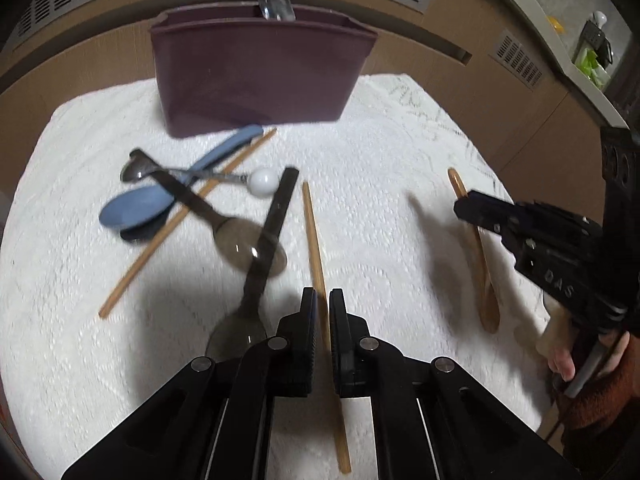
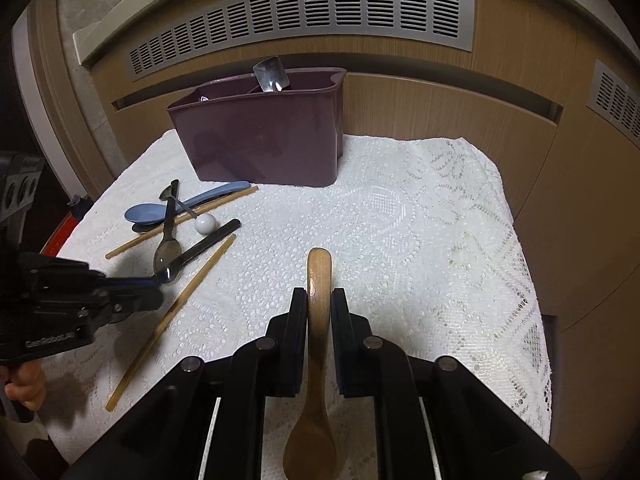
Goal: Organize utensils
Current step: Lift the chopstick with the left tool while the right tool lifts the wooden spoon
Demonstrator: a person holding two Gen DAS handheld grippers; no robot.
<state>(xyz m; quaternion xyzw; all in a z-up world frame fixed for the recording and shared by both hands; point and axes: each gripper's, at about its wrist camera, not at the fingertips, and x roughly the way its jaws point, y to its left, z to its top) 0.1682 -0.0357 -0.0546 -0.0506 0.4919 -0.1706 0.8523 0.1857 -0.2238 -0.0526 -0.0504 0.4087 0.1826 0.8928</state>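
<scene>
My left gripper (image 1: 322,300) is shut on a wooden chopstick (image 1: 314,236) that lies along the white cloth. My right gripper (image 2: 319,300) is shut on the handle of a wooden spoon (image 2: 319,272), whose bowl points back toward the camera. The right gripper also shows in the left wrist view (image 1: 466,208), and the left gripper in the right wrist view (image 2: 152,296). A maroon utensil holder (image 1: 256,76) (image 2: 264,136) stands at the back with a metal spoon (image 2: 272,74) inside.
A pile lies left of centre: a blue spoon (image 1: 140,208), two dark translucent spoons (image 1: 252,248), a small metal spoon with a white ball end (image 1: 262,180), and a second chopstick (image 1: 180,224). The white lace cloth (image 2: 420,240) covers the table. A wooden wall with vents is behind.
</scene>
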